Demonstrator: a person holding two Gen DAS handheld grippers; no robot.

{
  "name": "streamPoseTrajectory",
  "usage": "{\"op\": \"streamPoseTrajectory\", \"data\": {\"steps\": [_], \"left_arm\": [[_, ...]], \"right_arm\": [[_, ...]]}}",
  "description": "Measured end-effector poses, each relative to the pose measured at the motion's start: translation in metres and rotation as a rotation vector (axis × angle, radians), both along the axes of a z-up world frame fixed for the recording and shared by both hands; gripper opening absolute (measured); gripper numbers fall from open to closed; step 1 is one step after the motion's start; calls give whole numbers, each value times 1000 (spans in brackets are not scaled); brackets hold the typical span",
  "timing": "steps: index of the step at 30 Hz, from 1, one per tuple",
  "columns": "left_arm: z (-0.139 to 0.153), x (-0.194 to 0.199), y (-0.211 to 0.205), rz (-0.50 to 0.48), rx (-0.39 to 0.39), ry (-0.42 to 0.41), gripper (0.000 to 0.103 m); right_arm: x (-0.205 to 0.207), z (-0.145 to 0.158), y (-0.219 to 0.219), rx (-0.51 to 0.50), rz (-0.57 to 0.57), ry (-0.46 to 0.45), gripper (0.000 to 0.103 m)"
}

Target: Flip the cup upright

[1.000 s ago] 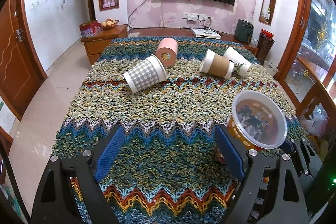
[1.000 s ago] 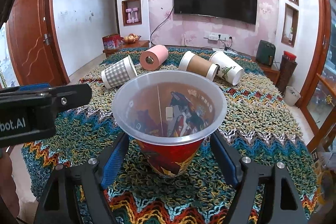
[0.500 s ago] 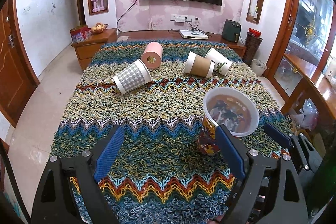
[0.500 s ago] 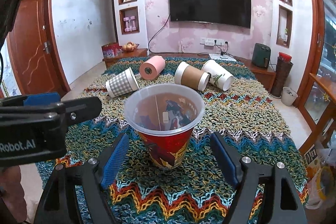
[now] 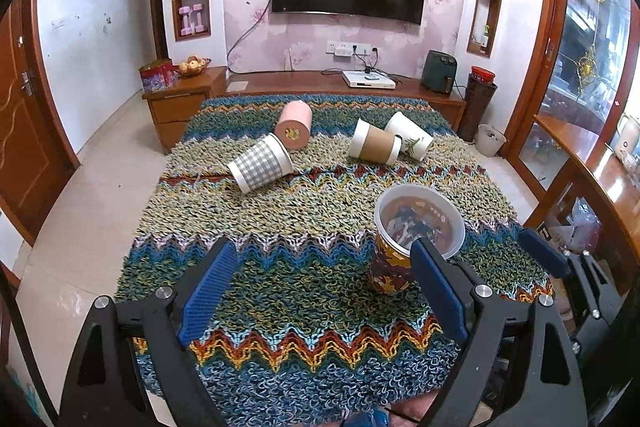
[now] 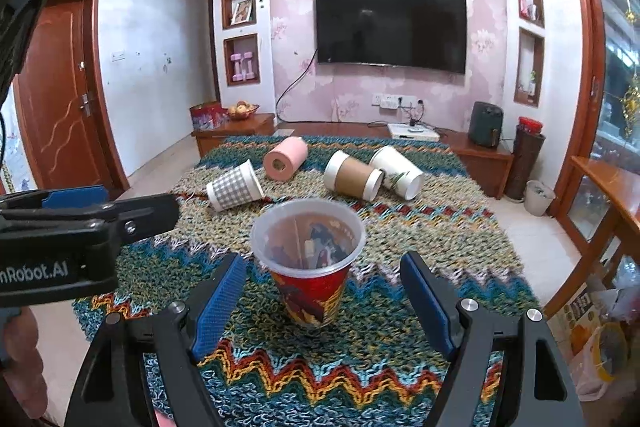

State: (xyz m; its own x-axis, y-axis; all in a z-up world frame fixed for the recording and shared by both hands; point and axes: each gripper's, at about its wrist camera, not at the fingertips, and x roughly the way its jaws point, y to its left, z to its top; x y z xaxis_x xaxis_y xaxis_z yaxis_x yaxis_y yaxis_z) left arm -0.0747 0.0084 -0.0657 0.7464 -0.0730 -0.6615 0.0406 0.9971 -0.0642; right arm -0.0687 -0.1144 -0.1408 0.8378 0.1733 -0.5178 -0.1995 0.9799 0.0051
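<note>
Red cup (image 6: 310, 269) stands upright mid-frame, released. Right gripper (image 6: 322, 301) and left gripper (image 5: 320, 291) both wide open, empty; other cups lie tipped further up.

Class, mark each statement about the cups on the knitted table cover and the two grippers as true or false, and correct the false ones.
1. The red printed cup with a clear rim stands upright on the zigzag knitted table cover. True.
2. The right gripper is clamped on that cup. False: its jaws are open, with a gap on each side of the cup.
3. The grey checked paper cup lies on its side. True.
4. The pink cup stands upright. False: it lies on its side, one round end towards the camera.
5. The left gripper holds the brown-sleeved cup. False: it is open and empty; that cup lies far back beside a white cup.
</note>
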Motion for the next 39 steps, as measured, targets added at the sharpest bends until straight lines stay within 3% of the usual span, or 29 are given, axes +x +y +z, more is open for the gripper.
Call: {"op": "streamPoseTrajectory", "data": {"steps": [5,12,20,30,39], "left_arm": [[15,-2,5,30,12,-2,91],[40,-3,8,52,8,26,91],[60,-8,11,88,5,22,91],[72,-5,14,117,15,43,91],[81,7,12,134,31,39,91]], "right_arm": [[4,23,-2,-5,-23,17,80],[8,61,-3,14,-43,127,80],[-8,94,2,-43,-61,102,80],[-1,114,-13,22,-114,116,80],[5,131,-12,19,-113,94,80]]}}
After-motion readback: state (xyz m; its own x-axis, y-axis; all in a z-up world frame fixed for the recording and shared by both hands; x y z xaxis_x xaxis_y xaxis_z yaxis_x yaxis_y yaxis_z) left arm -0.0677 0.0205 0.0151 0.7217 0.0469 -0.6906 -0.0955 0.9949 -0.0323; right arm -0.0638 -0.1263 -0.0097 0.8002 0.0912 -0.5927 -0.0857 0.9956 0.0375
